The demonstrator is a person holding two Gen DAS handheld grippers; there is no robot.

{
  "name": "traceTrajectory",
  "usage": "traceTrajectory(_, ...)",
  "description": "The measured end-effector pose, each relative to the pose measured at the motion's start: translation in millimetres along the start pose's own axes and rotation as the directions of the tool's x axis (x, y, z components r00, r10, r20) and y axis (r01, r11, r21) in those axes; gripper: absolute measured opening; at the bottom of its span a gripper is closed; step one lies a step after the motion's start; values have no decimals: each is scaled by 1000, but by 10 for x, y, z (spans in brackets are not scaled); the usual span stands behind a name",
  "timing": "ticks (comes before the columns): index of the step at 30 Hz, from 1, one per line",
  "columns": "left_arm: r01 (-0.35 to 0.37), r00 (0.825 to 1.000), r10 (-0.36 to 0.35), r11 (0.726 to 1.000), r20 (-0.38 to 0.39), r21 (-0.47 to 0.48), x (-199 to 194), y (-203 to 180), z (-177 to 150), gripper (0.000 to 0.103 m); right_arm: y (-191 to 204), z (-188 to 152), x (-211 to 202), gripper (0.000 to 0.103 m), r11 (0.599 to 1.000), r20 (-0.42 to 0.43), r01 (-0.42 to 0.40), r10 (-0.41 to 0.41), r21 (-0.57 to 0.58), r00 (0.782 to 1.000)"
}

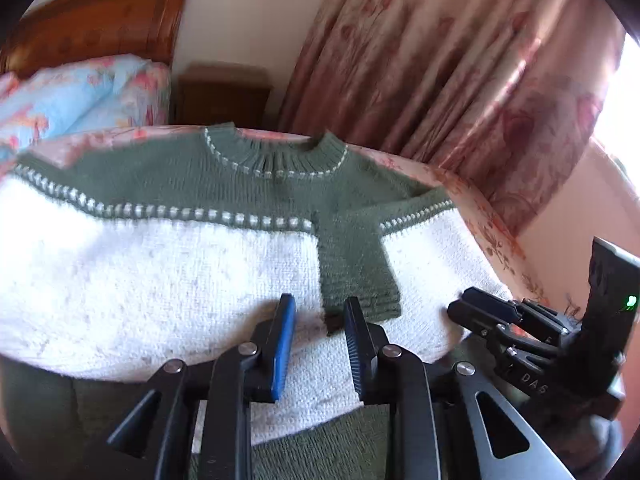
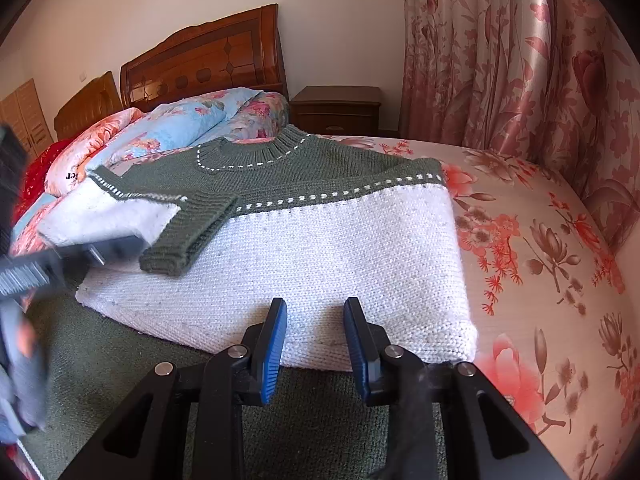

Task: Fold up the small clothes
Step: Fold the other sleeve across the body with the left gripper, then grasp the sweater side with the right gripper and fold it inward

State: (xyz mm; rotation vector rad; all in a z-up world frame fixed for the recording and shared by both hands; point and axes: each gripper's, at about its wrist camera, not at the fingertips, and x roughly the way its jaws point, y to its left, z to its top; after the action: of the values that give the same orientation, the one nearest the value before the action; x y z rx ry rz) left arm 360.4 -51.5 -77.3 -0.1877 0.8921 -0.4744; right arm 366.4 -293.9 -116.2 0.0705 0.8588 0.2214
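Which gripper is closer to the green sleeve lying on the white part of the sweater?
Left. The left gripper hovers open right at the green sleeve cuff. The right gripper sits open at the sweater's white bottom edge, farther from it.

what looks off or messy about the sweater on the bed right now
Mostly tidy. The knit sweater lies flat on the floral bedsheet, but its left side is only half folded: the green sleeve cuff lies askew across the white body.
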Motion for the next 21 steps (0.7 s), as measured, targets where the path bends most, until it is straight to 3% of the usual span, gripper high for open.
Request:
traceTrajectory(1,7,1000,-7,1000,-7,-4,-40,0,-26,103,-5,0,0,30,1000,1,-3,3,2,1000)
traceTrajectory(4,-27,998,28,999,63,-25,-390,68,-16,103,-23,-1,4,33,1000,0,-16,16,6,1000)
traceTrajectory(7,-88,980,91,996,178,-27,-814,168,-172,103,-34,-2,4,38,999,1,-45,45,10,999)
traceTrajectory(8,-139,969,146,989,198,-47,-917,254,-259,103,-41,-2,5,40,998,1,-53,53,12,999)
traceTrajectory(12,-272,948,289,953,134,-133,-916,583,-439,103,-28,-1,5,43,998,1,-69,69,12,998)
traceTrajectory(15,-302,943,324,930,75,-210,-819,804,-486,103,-1,-2,8,43,998,0,-61,61,6,998)
traceTrajectory(17,-359,928,372,911,29,-203,-700,847,-429,103,24,-1,11,43,999,-2,-49,49,-4,999)
traceTrajectory(21,-396,916,400,906,-2,-149,-537,792,-424,103,74,5,27,43,999,-8,-24,24,-25,1000)
